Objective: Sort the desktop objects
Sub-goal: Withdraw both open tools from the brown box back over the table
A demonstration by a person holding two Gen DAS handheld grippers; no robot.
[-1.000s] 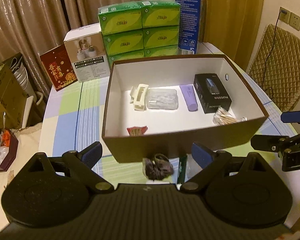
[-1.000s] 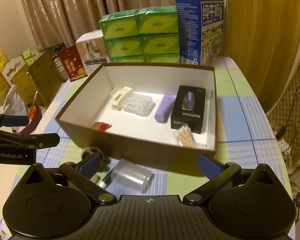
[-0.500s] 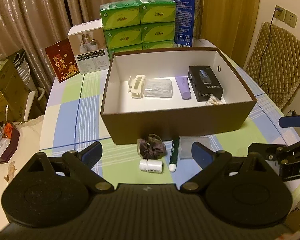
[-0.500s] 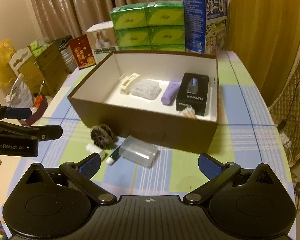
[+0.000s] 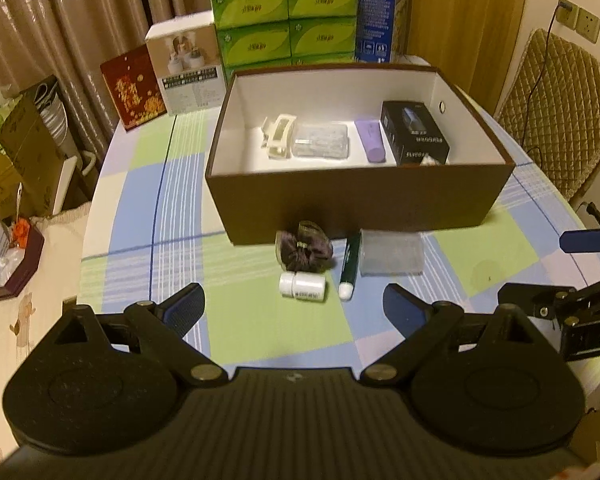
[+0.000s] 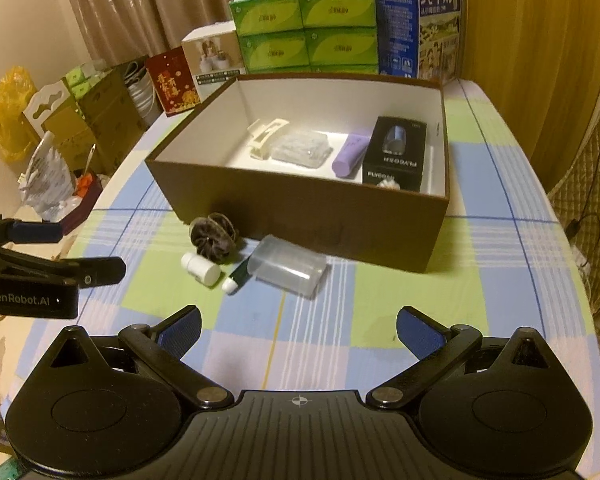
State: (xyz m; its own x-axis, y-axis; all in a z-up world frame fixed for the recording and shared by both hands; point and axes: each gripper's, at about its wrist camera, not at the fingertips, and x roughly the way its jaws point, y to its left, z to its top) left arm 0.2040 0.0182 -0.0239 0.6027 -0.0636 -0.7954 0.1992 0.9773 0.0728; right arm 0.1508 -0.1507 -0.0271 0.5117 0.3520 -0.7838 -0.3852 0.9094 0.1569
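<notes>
Left wrist view, gripper: the left gripper (image 5: 292, 304) hangs over the near desk (image 5: 260, 320), fingers spread wide, holding nothing.
Left wrist view, box: a brown box (image 5: 360, 196) with a white inside stands mid-desk, holding a cream hair clip (image 5: 277, 141), a clear case (image 5: 320, 141), a purple tube (image 5: 370, 140) and a black carton (image 5: 414, 139).
Left wrist view, loose items: a dark scrunchie (image 5: 305, 247), a white bottle (image 5: 302, 286), a green pen (image 5: 349, 265) and a clear plastic container (image 5: 392, 252) lie on the desk just in front of the box's near wall.
Left wrist view, backdrop: green tissue packs (image 5: 286, 20) are stacked behind the box.
Right wrist view, gripper: the right gripper (image 6: 298, 330) hovers above the checked cloth, fingers spread apart and empty; the left gripper (image 6: 56, 252) shows at the left edge.
Right wrist view, loose items: scrunchie (image 6: 213, 236), bottle (image 6: 201, 269), pen (image 6: 238, 276) and container (image 6: 286, 269) cluster beside the box (image 6: 340, 224), the pen partly under the container.
Right wrist view, backdrop: a blue milk carton (image 6: 418, 24) stands beside the tissue packs (image 6: 304, 28).
</notes>
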